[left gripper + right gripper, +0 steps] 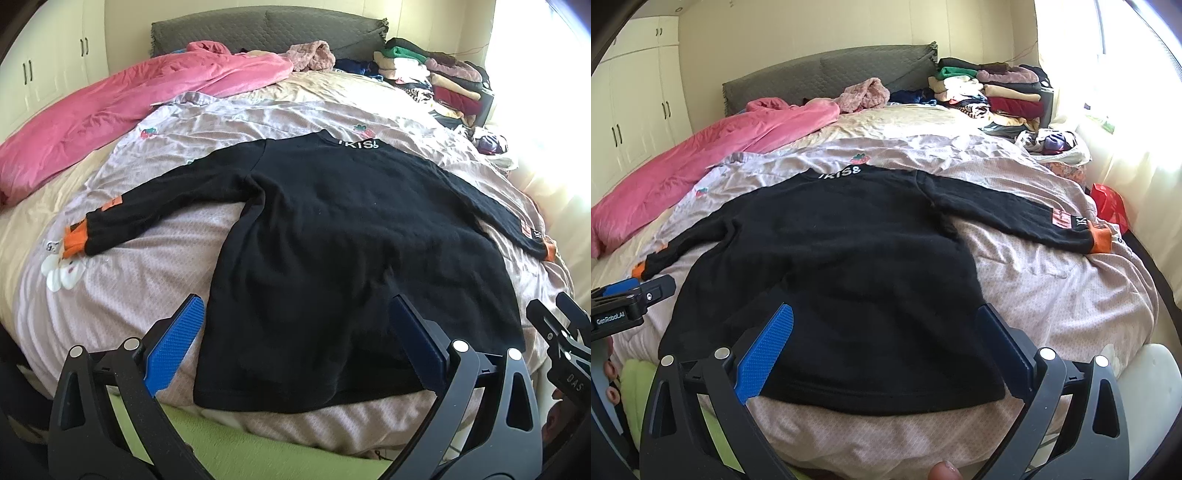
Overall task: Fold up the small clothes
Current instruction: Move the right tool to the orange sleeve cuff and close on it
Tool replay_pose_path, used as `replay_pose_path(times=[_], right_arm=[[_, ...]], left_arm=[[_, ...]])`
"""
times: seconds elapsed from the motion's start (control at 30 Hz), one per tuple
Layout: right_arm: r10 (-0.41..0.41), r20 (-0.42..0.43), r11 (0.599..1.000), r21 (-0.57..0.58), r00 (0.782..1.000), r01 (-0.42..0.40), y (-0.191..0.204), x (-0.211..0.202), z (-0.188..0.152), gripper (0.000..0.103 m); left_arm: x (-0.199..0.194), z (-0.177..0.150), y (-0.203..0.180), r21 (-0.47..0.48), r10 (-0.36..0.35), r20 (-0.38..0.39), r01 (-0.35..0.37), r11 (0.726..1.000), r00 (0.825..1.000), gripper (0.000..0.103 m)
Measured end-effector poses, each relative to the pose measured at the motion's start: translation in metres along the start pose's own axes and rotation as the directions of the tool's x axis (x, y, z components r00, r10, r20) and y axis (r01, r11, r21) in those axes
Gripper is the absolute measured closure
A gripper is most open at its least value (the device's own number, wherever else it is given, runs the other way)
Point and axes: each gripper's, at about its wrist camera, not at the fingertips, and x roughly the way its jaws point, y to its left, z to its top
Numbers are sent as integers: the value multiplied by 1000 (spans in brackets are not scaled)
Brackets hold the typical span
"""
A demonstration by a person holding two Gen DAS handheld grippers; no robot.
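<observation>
A small black sweater (332, 240) with orange cuffs and white collar lettering lies flat on the bed, both sleeves spread out, hem towards me. It also shows in the right wrist view (842, 266). My left gripper (295, 306) is open and empty, hovering over the hem's left half. My right gripper (884, 314) is open and empty, over the hem's right half. The right gripper also shows at the left wrist view's right edge (557, 325); the left gripper shows at the right wrist view's left edge (631, 295).
A pale pink sheet (147, 280) covers the bed. A pink blanket (110, 110) lies at the back left, stacked folded clothes (436, 74) at the back right, grey pillows (266, 29) at the headboard. A red bag (1110, 206) sits by the bed's right edge. A green cloth (229, 446) lies at the front edge.
</observation>
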Motion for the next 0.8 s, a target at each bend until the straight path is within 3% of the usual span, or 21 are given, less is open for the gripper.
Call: replay_pose_path(times=[0.5, 0.8], right_arm=[[-59, 58, 995, 88, 997, 54, -55, 16, 34, 4], [-173, 76, 971, 178, 982, 158, -117, 32, 64, 4]], left_arm=[[21, 45, -18, 6, 4, 4, -4, 1000, 1000, 9], [42, 67, -25, 3, 25, -17, -25, 1000, 1000, 9]])
